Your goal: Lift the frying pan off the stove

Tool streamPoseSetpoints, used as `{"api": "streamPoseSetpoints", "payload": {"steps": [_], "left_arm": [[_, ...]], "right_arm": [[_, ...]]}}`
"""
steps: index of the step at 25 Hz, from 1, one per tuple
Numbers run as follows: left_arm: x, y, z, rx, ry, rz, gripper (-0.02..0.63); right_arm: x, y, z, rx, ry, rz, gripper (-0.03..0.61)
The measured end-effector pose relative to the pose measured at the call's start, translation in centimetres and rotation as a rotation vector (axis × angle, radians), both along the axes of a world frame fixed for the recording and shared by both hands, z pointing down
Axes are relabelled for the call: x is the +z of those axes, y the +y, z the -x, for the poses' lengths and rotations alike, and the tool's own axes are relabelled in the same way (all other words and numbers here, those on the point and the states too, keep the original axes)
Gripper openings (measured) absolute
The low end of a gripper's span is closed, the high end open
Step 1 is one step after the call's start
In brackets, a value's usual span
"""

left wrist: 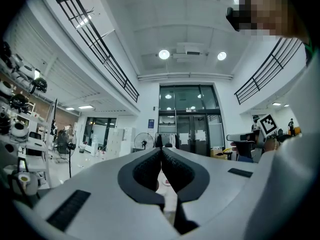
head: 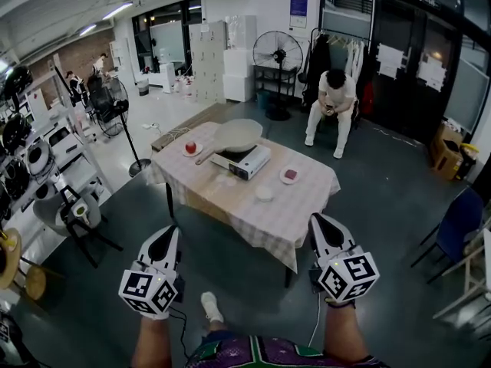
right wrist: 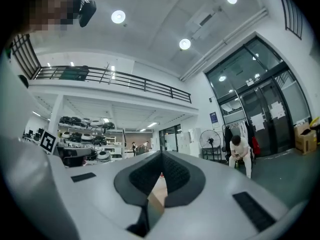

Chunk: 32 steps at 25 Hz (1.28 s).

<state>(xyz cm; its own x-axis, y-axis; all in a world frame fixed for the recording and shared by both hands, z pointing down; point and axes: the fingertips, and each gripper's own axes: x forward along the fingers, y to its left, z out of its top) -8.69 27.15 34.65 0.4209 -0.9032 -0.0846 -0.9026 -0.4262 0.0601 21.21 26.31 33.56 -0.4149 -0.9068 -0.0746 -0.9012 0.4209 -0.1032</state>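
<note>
Two hand-held grippers, both clenched on nothing. The left gripper (head: 169, 233) hangs well short of the silver box-shaped portable stove (head: 244, 163) and to its left, jaws pressed tip to tip. The pale round frying pan (head: 239, 134) sits on that stove, its bowl overhanging the stove's far side. Its long handle (head: 205, 157) runs out past the stove's left edge toward the person, so the long axis slants near-left to far-right. That puts the handle end on the left gripper's side, so the left is probably the nearer one for the grab, though both are well apart from it. The right gripper (head: 317, 221) hangs equally short of the stove and to its right, jaws closed and empty too. Only the head view shows the pan, handle and stove. In the left gripper view the dark ribbed pads (left wrist: 146, 171) meet in front of the stove and hide it. The right gripper view is the same, with its pads (right wrist: 145, 176) leaving just a sliver of tabletop below. The next move likely needs a long reach forward toward the stove and opened jaws.
</note>
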Motion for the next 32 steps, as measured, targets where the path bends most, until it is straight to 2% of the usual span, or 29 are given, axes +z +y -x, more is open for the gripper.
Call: {"api": "streamPoseSetpoints", "payload": {"steps": [6,13,18,25,30,32], "left_arm": [[0.9,-0.5,0.6,0.000,-0.002,0.009,0.023],[1.2,-1.7,2.2,-0.012,0.000,0.017,0.023],[2.2,-4.4,4.0,-0.024,-0.005,0.035,0.023],[3.6,-11.6,7.8,-0.062,0.007,0.094,0.023],[3.5,-19.4,12.5,-0.071,0.032,0.116,0.023],[3.1,-23.0,14.2,-0.054,0.009,0.109,0.023]], "right_arm": [[1.0,-0.7,0.7,-0.008,-0.045,0.028,0.006],[1.2,-2.3,2.4,-0.020,-0.025,0.040,0.006],[2.1,-5.3,4.4,-0.038,-0.022,0.060,0.006],[2.3,-13.6,7.4,-0.050,-0.048,0.090,0.006],[1.0,-22.2,10.8,-0.036,-0.043,0.098,0.006],[0.4,-25.9,12.6,-0.031,-0.040,0.097,0.006]]}}
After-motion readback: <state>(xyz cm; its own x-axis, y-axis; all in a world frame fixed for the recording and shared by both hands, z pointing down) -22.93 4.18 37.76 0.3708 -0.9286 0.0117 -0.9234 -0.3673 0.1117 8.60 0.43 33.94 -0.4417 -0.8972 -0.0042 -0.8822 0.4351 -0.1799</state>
